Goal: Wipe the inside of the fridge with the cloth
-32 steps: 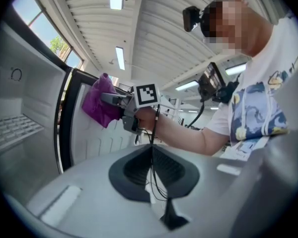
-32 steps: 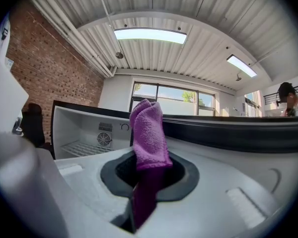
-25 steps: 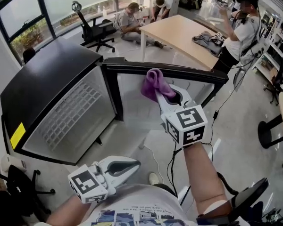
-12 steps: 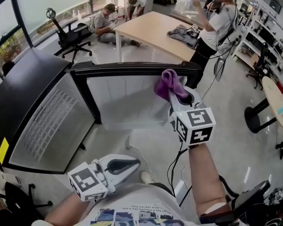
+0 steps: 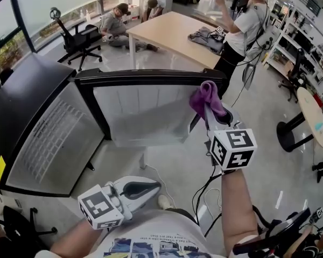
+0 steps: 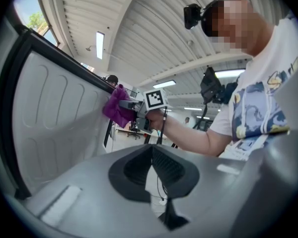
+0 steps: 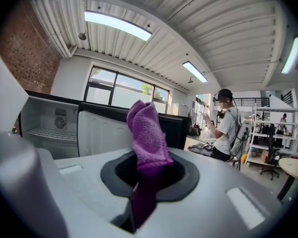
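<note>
The black fridge point(image 5: 27, 95) stands at the left with its door point(image 5: 145, 114) swung open, the white ribbed liner facing me. My right gripper point(image 5: 210, 109) is shut on a purple cloth point(image 5: 204, 95), held at the upper right corner of the door liner. From the left gripper view the cloth point(image 6: 116, 111) seems to press against the liner point(image 6: 54, 118). In the right gripper view the cloth point(image 7: 148, 133) sticks up from the jaws, with the fridge's inside and its wire shelf point(image 7: 48, 132) at the left. My left gripper point(image 5: 151, 186) is shut on nothing, low by my body.
A wooden table point(image 5: 177, 34) with clothing on it stands behind the fridge. A person point(image 5: 242, 28) stands at its right end and two others crouch by a black office chair point(image 5: 75, 36). A round table point(image 5: 313, 114) and shelving are at the right. A cable point(image 5: 204, 190) hangs below my right arm.
My right gripper has carried the cloth to the right along the top of the door liner, to its right corner. The left gripper has stayed put.
</note>
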Demonstrator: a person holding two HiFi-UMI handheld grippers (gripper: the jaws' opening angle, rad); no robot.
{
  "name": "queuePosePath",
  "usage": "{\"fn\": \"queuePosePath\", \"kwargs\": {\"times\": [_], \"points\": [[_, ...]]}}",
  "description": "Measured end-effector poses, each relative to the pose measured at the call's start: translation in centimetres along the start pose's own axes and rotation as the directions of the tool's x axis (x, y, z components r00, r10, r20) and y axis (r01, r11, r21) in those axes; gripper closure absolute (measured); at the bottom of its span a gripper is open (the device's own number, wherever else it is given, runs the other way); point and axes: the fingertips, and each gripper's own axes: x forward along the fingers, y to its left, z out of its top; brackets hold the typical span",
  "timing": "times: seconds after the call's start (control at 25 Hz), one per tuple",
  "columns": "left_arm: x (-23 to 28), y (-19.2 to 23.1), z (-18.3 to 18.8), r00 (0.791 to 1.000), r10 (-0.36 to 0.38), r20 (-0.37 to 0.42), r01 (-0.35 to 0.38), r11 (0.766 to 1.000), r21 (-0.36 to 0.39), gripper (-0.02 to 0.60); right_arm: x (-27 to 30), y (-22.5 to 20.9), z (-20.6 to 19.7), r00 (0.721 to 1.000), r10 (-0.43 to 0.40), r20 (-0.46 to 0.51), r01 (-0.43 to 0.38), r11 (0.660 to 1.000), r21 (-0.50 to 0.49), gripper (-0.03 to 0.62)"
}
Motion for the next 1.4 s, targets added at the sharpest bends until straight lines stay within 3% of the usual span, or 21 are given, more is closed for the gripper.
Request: {"fn": "queuePosePath", "kwargs": {"times": [0.24, 0.48, 0.76, 0.92, 1.04, 1.2, 1.4], "points": [[-1.0, -0.2, -0.1, 0.999, 0.048, 0.015, -0.047, 0.999, -0.01, 0.574, -0.2, 7.1, 1.5, 0.979, 0.202, 0.028, -0.2, 0.979, -0.043, 0.54], [-4.6, 0.4, -0.7, 0.986, 0.168, 0.021, -0.167, 0.985, -0.029, 0.574, 3.2, 17.0, 1.2, 0.906, 0.423, 0.019, -0.421, 0.904, -0.074, 0.54], [-10.3, 1.2, -1.8, 0.939, 0.343, 0.032, -0.34, 0.938, -0.067, 0.575, 8.1, 25.1, -0.8, 0.839, 0.543, -0.03, -0.544, 0.836, -0.077, 0.54], [-12.5, 1.3, -2.2, 0.911, 0.412, 0.037, -0.408, 0.909, -0.086, 0.574, 10.1, 25.9, -1.7, 0.847, 0.53, -0.049, -0.532, 0.845, -0.055, 0.54], [-12.8, 1.3, -2.4, 0.902, 0.43, 0.038, -0.425, 0.9, -0.098, 0.574, 10.8, 24.9, -2.1, 0.866, 0.496, -0.058, -0.499, 0.866, -0.042, 0.54], [-11.7, 1.6, -2.3, 0.913, 0.406, 0.038, -0.401, 0.911, -0.099, 0.574, 10.7, 22.2, -2.8, 0.895, 0.442, -0.062, -0.444, 0.895, -0.03, 0.54], [-8.7, 1.7, -1.8, 0.944, 0.328, 0.03, -0.325, 0.942, -0.08, 0.575, 9.7, 17.5, -4.1, 0.93, 0.359, -0.078, -0.362, 0.932, -0.025, 0.54]]}}
